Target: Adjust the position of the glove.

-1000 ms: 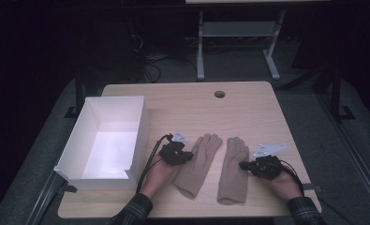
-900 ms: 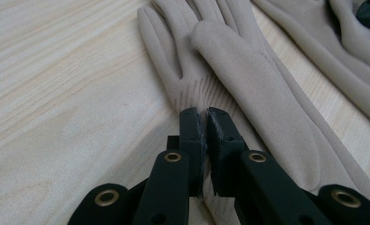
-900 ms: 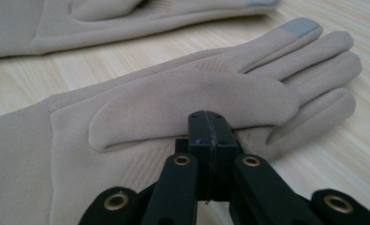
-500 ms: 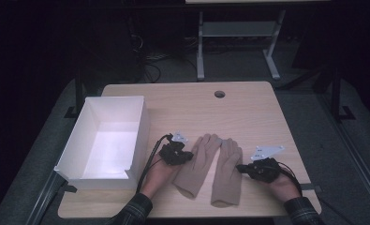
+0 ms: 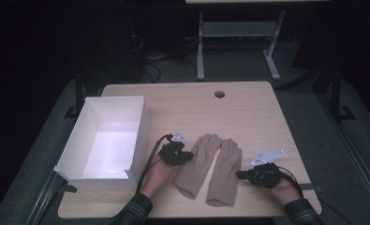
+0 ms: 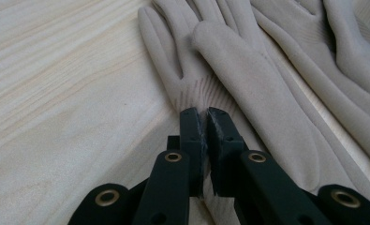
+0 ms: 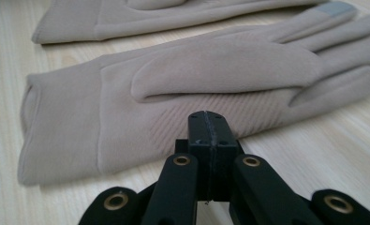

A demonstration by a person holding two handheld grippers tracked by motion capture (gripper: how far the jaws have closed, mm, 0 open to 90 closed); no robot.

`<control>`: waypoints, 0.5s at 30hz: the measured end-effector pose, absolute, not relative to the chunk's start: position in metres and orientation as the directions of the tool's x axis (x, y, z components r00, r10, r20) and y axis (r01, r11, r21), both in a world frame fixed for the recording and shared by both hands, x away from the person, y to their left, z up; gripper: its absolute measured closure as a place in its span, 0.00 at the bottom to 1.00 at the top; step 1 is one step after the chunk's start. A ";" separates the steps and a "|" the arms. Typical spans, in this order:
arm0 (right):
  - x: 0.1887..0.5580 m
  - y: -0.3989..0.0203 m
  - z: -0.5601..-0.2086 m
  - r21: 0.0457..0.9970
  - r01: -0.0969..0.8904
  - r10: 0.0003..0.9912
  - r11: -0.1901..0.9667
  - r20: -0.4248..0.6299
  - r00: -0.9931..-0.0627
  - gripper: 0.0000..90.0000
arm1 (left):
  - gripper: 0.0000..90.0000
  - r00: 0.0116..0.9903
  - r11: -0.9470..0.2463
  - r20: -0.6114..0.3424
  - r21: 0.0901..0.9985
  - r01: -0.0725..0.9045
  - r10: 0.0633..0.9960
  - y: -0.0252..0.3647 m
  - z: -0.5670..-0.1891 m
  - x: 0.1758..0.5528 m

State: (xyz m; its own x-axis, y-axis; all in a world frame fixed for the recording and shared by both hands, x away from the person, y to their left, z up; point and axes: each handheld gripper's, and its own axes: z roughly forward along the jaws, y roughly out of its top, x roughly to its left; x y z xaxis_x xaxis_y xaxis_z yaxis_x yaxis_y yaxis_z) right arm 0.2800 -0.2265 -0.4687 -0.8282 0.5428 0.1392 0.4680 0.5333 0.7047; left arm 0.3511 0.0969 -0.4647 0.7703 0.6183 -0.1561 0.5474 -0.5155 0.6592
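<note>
The two beige gloves lie flat side by side on the wooden table point(image 5: 248, 112), near its front edge, their fingers pointing away from you. Your left gripper point(image 5: 188, 156) touches the outer edge of the left glove point(image 5: 196, 164); its jaws are nearly closed, and I cannot tell if they pinch the fabric. Your right gripper point(image 5: 240, 175) is clenched with nothing between the jaws, its tip just beside the right glove point(image 5: 225, 173). The white box point(image 5: 138, 129) stands at the left, apart from the gloves.
</note>
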 end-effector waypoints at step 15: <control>0.280 -0.214 -0.470 0.707 0.441 0.508 0.552 0.134 -0.851 1.00 | 0.96 0.768 -0.474 -0.194 0.688 0.550 0.610 0.099 -0.460 0.351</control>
State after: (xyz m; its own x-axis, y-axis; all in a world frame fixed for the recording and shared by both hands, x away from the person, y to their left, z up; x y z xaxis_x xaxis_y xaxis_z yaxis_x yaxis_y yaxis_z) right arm 0.2804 -0.2144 -0.4702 -0.8510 0.5078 0.1339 0.4410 0.5524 0.7074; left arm 0.3509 0.0986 -0.4602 0.7681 0.6101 -0.1944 0.5502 -0.4736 0.6877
